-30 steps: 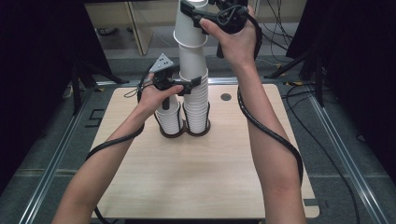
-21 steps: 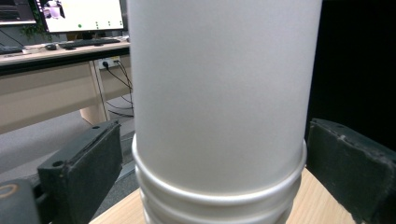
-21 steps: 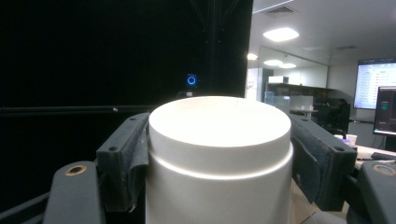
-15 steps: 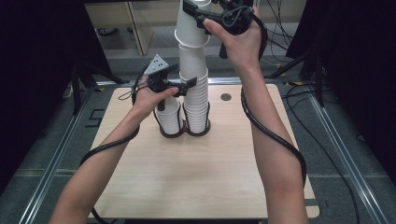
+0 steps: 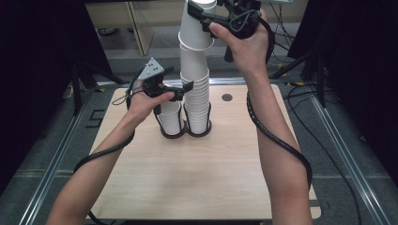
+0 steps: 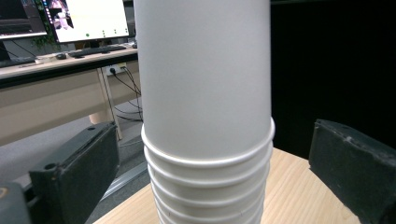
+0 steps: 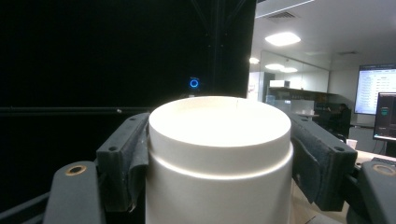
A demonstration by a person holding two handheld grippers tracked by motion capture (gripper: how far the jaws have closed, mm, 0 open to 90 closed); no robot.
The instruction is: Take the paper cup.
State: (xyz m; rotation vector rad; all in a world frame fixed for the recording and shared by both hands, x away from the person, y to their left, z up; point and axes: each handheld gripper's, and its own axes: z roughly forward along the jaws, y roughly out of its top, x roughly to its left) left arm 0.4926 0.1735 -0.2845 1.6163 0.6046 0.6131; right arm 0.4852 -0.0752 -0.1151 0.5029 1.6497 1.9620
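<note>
A tall stack of upturned white paper cups (image 5: 197, 101) stands in the right ring of a black double holder (image 5: 186, 135); a shorter stack (image 5: 170, 117) fills the left ring. My right gripper (image 5: 196, 10) is shut on the topmost cup (image 5: 197, 33), held high and still sleeved over the stack's tip. The right gripper view has both pads (image 7: 126, 158) pressing that cup (image 7: 219, 121). My left gripper (image 5: 184, 89) sits at mid-height of the tall stack (image 6: 205, 93). Its jaws have just been opening and stand off the cups on both sides.
The holder sits toward the back of a wooden table (image 5: 197, 183) with a small round hole (image 5: 227, 97). Metal rails (image 5: 51, 164) run along both sides, and cables (image 5: 324, 154) lie on the floor to the right. A desk with monitors (image 6: 88, 18) stands beyond.
My left gripper's jaws have spread away from the tall stack and the hand has drifted a little left. The right hand and its cup have stayed high.
</note>
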